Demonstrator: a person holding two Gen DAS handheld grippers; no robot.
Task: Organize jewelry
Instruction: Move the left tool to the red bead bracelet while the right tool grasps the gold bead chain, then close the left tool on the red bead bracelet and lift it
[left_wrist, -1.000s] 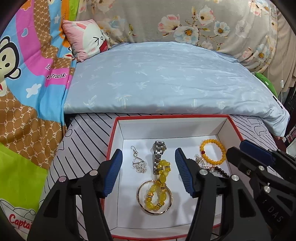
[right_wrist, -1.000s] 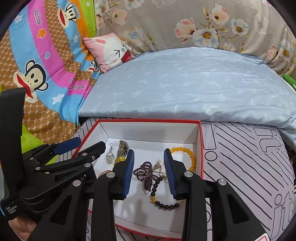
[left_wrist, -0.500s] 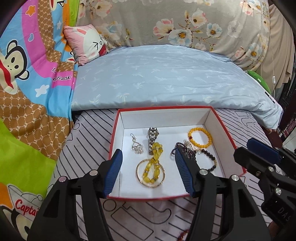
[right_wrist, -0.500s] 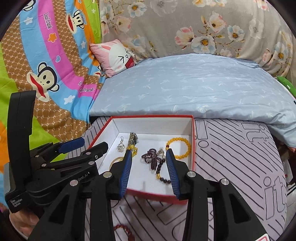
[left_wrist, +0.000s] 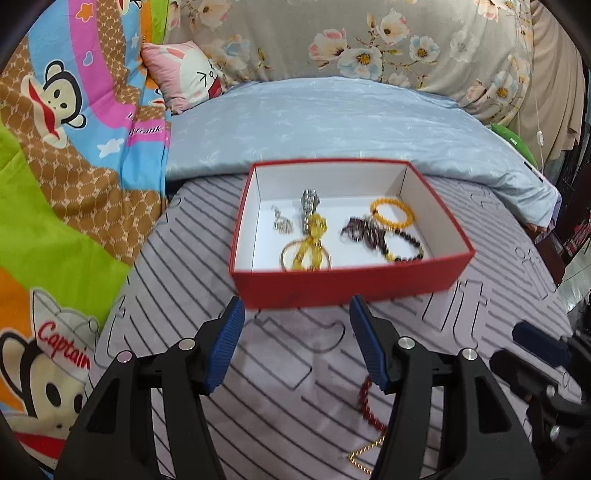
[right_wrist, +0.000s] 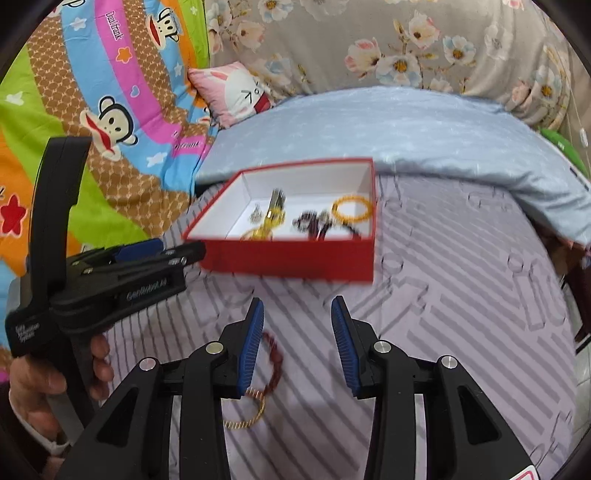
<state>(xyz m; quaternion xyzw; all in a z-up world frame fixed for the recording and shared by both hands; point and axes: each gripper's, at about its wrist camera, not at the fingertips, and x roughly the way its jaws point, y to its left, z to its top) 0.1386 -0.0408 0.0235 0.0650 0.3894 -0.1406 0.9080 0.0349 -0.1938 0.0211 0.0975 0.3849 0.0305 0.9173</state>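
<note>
Jewelry (left_wrist: 347, 232) in red box (left_wrist: 351, 288) — just beyond both empty grippers, left (left_wrist: 297, 345) and right (right_wrist: 297, 345), jaws spread; red bracelet (right_wrist: 273, 360) beside right's left pad.

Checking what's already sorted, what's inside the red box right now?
Inside the red box: a watch, earring, gold bangle, two yellow bead bracelets, dark beads. The near wall hides part of its floor.

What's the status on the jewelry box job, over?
Left hand-held gripper and right hand-held gripper open, empty. Red bead bracelet and gold chain outside the red box, on the striped sheet. Nothing blocking.
</note>
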